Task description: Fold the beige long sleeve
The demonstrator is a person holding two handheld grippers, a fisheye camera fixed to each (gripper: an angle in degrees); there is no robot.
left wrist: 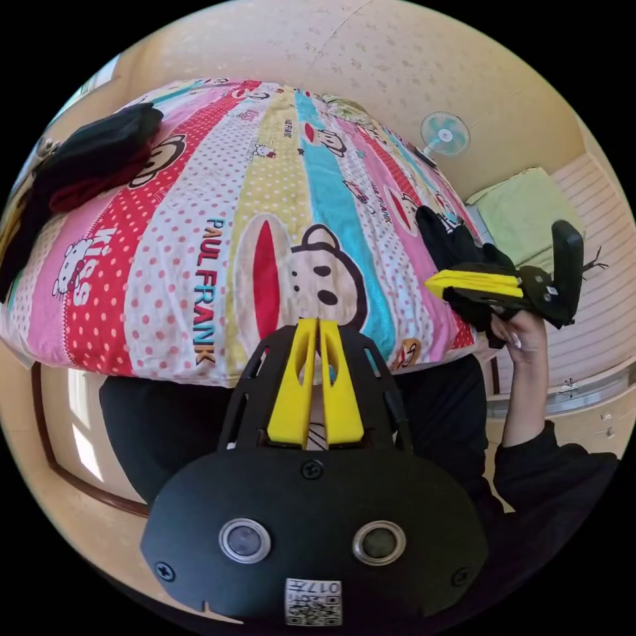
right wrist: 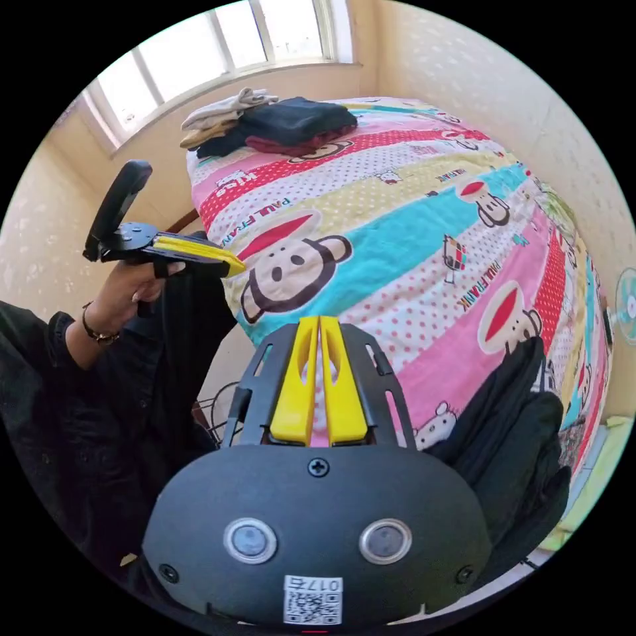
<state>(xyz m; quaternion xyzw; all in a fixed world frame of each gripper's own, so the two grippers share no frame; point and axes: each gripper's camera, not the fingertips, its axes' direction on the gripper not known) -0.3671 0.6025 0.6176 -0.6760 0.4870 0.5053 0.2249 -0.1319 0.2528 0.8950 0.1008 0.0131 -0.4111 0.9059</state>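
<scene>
Both claws hang empty above the near edge of the bed [left wrist: 199, 218], jaws drawn narrow, almost together: the left claw [left wrist: 317, 324] and the right claw [right wrist: 318, 324]. The beige long sleeve [right wrist: 222, 109] appears to lie crumpled at the far corner under the window, beside a folded dark pile [right wrist: 298, 122] (well apart from either claw). By my reckoning the left claw is nearer; its long axis I cannot tell

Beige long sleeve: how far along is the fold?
Not started, as far as these views show. A beige garment lies heaped on the clothes pile at the bed's far end, near the window. Both the left gripper and right gripper are shut and hold nothing. Left: fetch it, spread it on the bedspread, fold.
</scene>
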